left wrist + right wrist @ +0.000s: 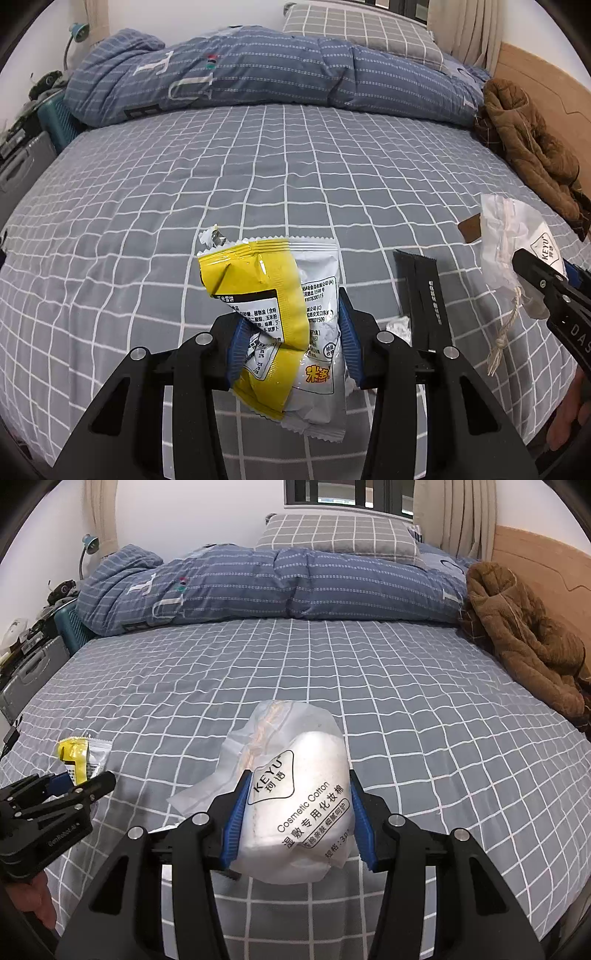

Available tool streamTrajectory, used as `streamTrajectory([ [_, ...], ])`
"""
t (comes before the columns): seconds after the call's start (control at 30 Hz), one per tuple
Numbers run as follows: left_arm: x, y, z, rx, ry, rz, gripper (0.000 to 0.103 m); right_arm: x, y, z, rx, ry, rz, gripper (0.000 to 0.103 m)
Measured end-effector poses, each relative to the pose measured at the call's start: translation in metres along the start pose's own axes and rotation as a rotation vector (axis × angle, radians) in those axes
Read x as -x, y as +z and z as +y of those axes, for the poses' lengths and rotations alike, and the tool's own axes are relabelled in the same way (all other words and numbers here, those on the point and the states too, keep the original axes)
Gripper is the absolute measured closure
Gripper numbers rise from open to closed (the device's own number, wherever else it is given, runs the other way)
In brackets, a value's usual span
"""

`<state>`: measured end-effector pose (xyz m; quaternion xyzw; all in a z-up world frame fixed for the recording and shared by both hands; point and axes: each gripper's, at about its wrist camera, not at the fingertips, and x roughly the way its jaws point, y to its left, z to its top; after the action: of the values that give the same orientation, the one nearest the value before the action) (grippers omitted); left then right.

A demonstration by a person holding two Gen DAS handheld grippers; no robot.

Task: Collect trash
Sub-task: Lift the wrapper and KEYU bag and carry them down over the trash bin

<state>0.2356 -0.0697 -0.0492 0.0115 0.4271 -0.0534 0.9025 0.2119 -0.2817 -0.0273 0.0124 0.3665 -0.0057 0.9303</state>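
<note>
Holding a crumpled yellow-and-white foil snack wrapper [284, 325] between the blue pads, our left gripper [291, 332] is standing partly closed, its jaws pressing on the wrapper from both sides and carrying it clear of the grey bedsheet with a white grid [184, 192]. Our right gripper [295, 816] is likewise partly closed, pinching a translucent white drawstring bag of cosmetic cotton pads [295, 797] above the same sheet.

Just past the left gripper, to its right, a flat black sachet with a serrated end [424, 291] is lying on the sheet, and a small crumpled silver scrap [400, 328] is sitting beside its near end. A small brown card-like piece [469, 229] is showing a little further out, partly behind the bag.

Beyond these we are seeing a broad stretch of bare sheet running across the middle of the bed. At its far edge a folded blue striped quilt [277, 587] is lying across, with a grey checked pillow [340, 535] behind it. A rumpled brown fleece garment [524, 638] is piled along the right edge against the wooden headboard [543, 572]. Off the left edge, a grey storage case [33, 672] is standing beside the bed.
</note>
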Motion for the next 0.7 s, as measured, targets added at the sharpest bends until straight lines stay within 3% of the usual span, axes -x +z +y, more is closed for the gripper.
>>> streamTrajectory([
  [0.7,0.042,-0.037,0.005,0.004,-0.004,-0.02,0.06,0.045,-0.034,0.02,0.021,0.009,-0.016,0.056],
])
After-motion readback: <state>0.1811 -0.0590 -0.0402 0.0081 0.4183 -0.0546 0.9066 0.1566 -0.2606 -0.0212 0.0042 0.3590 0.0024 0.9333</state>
